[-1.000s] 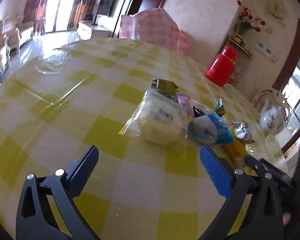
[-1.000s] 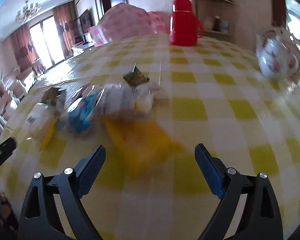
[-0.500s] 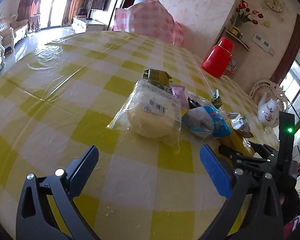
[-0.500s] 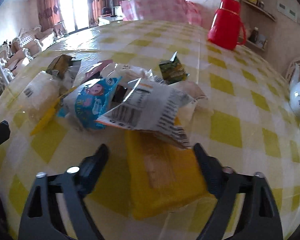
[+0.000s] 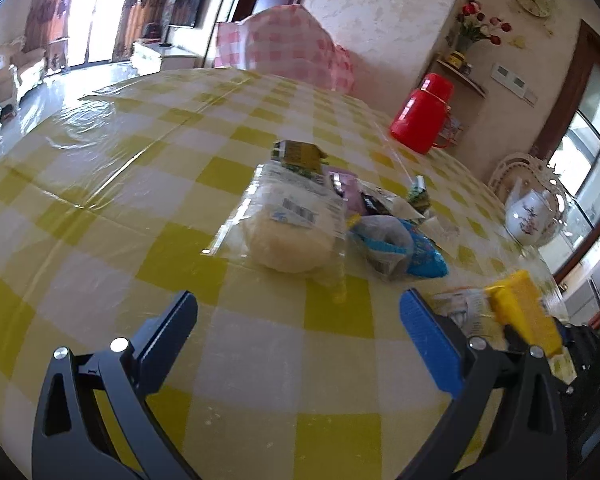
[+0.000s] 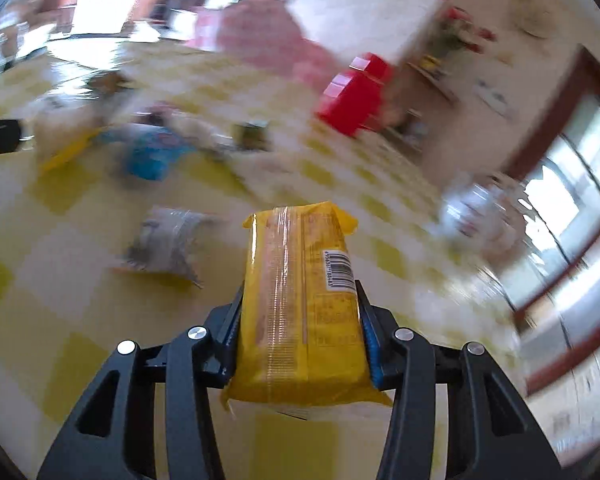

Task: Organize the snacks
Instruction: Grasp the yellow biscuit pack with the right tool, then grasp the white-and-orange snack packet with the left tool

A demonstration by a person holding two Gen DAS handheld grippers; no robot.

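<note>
The yellow snack pack (image 6: 300,304) stands on end between the pads of the right gripper (image 6: 298,320), whose jaws are closing with both pads against the pack's sides; it sits at six o'clock in the right wrist view, lifted clear of the table (image 6: 60,320). A barcode is printed near its upper right edge, with a block of small print below it that is too fine to read. In the left wrist view the same pack (image 5: 524,316) shows at four o'clock.

At nine o'clock from the pack lies a crumpled silver-grey wrapper (image 6: 168,244), its print blurred. Farther off, toward eleven o'clock, the rest of the snacks lie smeared by motion, among them a blue packet (image 6: 152,156).

The left gripper (image 5: 300,328) hangs with jaws wide and nothing between them, over the yellow-and-white checked cloth. At twelve o'clock from it lies a clear bag of pale bread (image 5: 288,232) with a white barcode label, unreadable. Behind it stands a green carton (image 5: 298,154). A red thermos (image 5: 422,114) stands at two o'clock, and a white teapot (image 5: 530,218) at three.
</note>
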